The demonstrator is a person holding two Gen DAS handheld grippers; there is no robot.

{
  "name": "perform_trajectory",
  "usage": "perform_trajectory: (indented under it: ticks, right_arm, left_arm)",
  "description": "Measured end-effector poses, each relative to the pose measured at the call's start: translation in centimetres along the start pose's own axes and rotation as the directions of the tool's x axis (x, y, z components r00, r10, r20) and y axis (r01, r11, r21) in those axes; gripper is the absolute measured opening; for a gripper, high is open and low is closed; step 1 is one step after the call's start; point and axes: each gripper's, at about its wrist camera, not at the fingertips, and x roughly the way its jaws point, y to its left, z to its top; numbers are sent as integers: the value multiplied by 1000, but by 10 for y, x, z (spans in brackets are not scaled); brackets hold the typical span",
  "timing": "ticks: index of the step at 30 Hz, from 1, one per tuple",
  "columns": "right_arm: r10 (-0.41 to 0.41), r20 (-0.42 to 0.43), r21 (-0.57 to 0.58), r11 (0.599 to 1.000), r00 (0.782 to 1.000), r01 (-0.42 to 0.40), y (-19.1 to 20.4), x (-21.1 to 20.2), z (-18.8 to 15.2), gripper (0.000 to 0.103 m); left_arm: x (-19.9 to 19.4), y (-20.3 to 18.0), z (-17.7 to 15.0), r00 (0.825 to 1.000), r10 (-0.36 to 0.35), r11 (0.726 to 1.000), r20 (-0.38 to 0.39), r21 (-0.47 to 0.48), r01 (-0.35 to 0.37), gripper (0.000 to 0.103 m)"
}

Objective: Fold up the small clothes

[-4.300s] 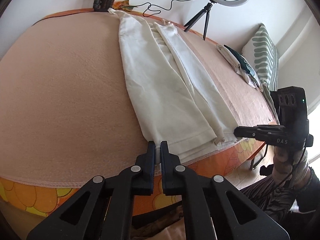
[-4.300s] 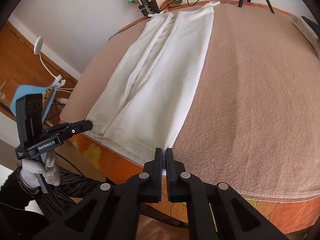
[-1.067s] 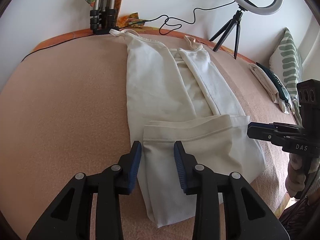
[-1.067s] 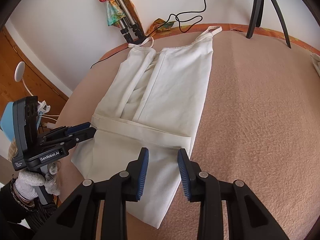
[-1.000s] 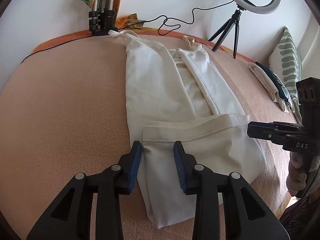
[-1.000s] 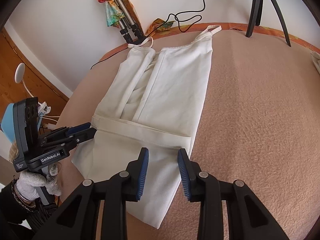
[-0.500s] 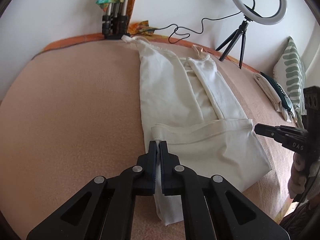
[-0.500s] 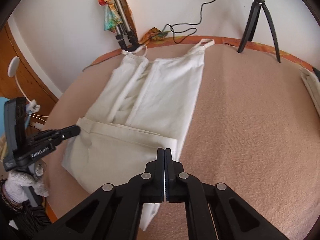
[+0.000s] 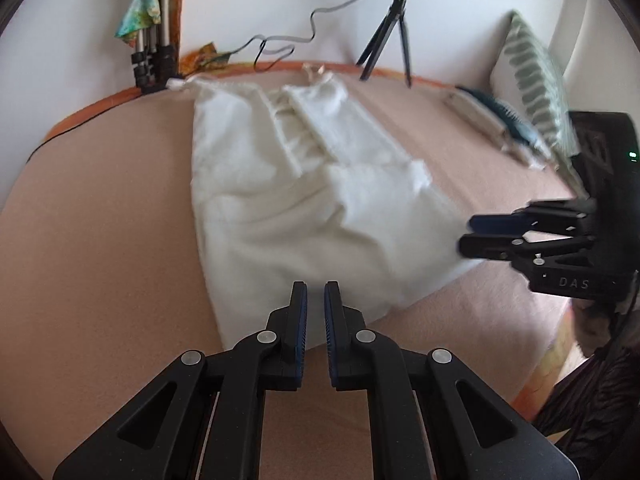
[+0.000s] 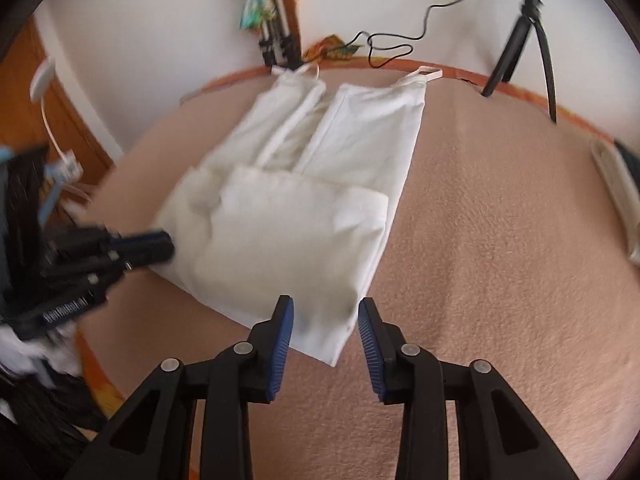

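Note:
A white strappy garment (image 9: 304, 200) lies on the peach blanket (image 9: 100, 240), its straps toward the far wall and its bottom part folded up over the middle, a little rumpled. It also shows in the right wrist view (image 10: 304, 216). My left gripper (image 9: 312, 296) is open by a narrow gap and empty, above the garment's near folded edge. My right gripper (image 10: 326, 312) is open wide and empty, over the garment's near right corner. The right gripper shows at the garment's right edge in the left wrist view (image 9: 500, 232). The left gripper shows blurred at the garment's left edge in the right wrist view (image 10: 132, 246).
A ring light on a tripod (image 9: 396, 28) and a second tripod (image 9: 154, 56) stand at the far edge by the wall, with a black cable (image 10: 392, 46). A striped pillow (image 9: 536, 92) and folded clothes (image 9: 500, 128) lie at the right. The bed's front edge (image 9: 552, 352) is close.
Both grippers have opened and let go of the folded-up hem, which now lies further up the garment. Both have drawn back toward the near edge. The frames are blurred from motion.

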Motion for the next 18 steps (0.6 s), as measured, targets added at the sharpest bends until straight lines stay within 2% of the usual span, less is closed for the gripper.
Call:
perform_trajectory:
  ticks: [1,2,5,8,9,11,15,18]
  right_arm:
    - [-39,-22,-2,999,999,39,-1,5,-2,31]
    - [-31,-11,9,999,999,31,-6,4,-2,31]
    - [-89,8,34,995,996,89,-16,-5,3,32]
    - [12,96,60,998,995,-18,-14,-22,18,31]
    - [34,116,38,999,993,-39,-8,-24,25,30]
    - [71,135,-27,997,988,-68,7,-21,39,22]
    - [139,112,-42,990,984,-135,16,0,56,21]
    - [109,76,-25,994,991,-107,9,19,62,21]
  left_arm:
    - [3,7,-1,999,31,999,-12,-18,-31,8]
    - [0,13,-1,1000,32,998,1,-47,-32,8]
    - [-10,26,6,998,56,993,32,-106,-52,7]
    - [-18,17,21,995,-21,995,99,-100,30,7]
    - [-18,9,28,993,-39,996,111,-74,48,8]
    - [-14,-4,39,989,-68,997,132,-38,74,8]
    - [19,-11,53,993,-102,994,66,-29,104,8]
    - [41,-4,50,999,-25,1000,23,-16,25,8]
